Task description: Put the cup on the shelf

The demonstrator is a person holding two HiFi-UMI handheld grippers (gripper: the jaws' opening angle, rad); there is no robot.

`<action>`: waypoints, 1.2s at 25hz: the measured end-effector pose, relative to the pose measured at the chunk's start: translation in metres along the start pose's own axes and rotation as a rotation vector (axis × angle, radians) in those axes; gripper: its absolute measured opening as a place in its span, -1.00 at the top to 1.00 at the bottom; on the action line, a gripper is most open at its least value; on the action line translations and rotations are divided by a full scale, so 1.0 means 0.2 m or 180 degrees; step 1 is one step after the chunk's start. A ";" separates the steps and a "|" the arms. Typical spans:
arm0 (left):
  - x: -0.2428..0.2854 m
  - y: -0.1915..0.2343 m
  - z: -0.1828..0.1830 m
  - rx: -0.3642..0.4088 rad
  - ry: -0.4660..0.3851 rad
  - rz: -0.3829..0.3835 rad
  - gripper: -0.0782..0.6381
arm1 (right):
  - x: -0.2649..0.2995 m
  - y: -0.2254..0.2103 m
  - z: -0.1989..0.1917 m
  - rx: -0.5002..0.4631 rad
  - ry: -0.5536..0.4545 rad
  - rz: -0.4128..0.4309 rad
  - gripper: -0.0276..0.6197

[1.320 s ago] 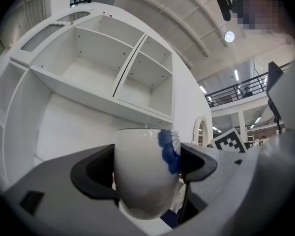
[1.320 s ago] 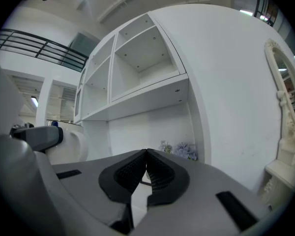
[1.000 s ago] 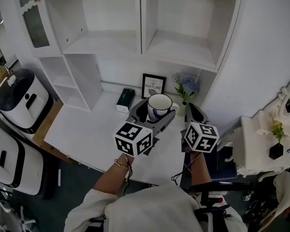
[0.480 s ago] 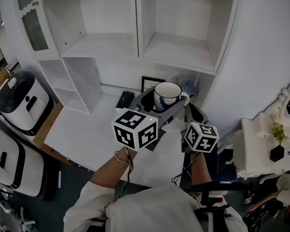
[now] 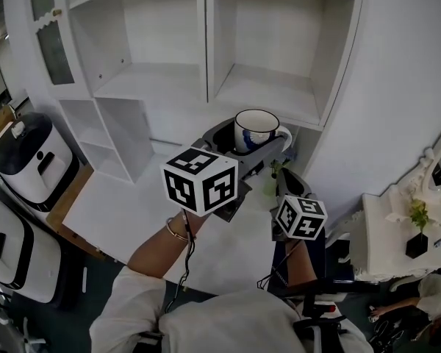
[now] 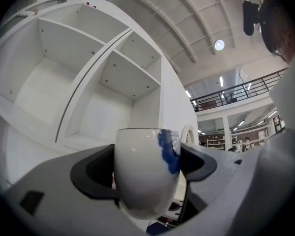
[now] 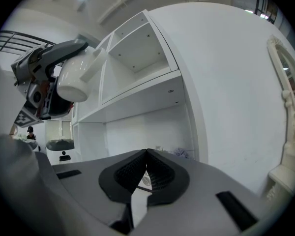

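Note:
A white cup (image 5: 256, 129) with a blue mark is held upright in my left gripper (image 5: 251, 140), raised in front of the right-hand shelf compartment (image 5: 272, 94). In the left gripper view the cup (image 6: 145, 171) fills the space between the jaws, which are shut on it, with the white shelf unit (image 6: 83, 82) behind. My right gripper (image 5: 285, 184) hangs lower and to the right, over the desk, jaws shut with nothing in them (image 7: 146, 168). From the right gripper view the cup (image 7: 77, 80) and left gripper appear up at the left.
The shelf unit has two large bare compartments, left (image 5: 151, 79) and right. A white desk (image 5: 125, 204) lies below. White rounded appliances (image 5: 29, 160) stand at the left. A white side table with a small plant (image 5: 415, 223) is at the right.
My left gripper has lifted the cup up and slightly right, from above the desk to the level of the right shelf's board. The right gripper has stayed low.

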State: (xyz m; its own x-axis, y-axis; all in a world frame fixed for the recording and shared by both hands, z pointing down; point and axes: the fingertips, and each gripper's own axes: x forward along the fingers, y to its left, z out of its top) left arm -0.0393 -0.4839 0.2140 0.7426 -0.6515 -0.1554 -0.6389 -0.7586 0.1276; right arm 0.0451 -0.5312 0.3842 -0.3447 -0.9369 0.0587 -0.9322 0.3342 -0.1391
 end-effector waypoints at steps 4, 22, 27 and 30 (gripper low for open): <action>0.03 -0.02 0.10 0.0010 -0.0067 -0.0088 -0.31 | 0.01 -0.01 -0.01 -0.0007 0.0024 0.0011 0.85; 0.29 0.08 0.33 0.0085 0.0135 -0.0222 -0.31 | 0.08 -0.02 -0.01 -0.0036 0.0100 -0.0001 0.85; 0.40 0.15 0.38 0.0002 0.0209 -0.0251 -0.31 | 0.11 -0.04 -0.01 -0.0052 0.0122 -0.0018 0.85; 0.48 0.18 0.42 -0.0034 0.0240 -0.0298 -0.31 | 0.12 -0.05 -0.02 -0.0041 0.0129 -0.0025 0.85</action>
State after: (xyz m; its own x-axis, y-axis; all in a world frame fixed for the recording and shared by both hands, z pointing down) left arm -0.0085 -0.5731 0.1222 0.8121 -0.5761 -0.0930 -0.5643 -0.8159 0.1264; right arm 0.0454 -0.5574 0.3913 -0.3413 -0.9346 0.0997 -0.9361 0.3285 -0.1256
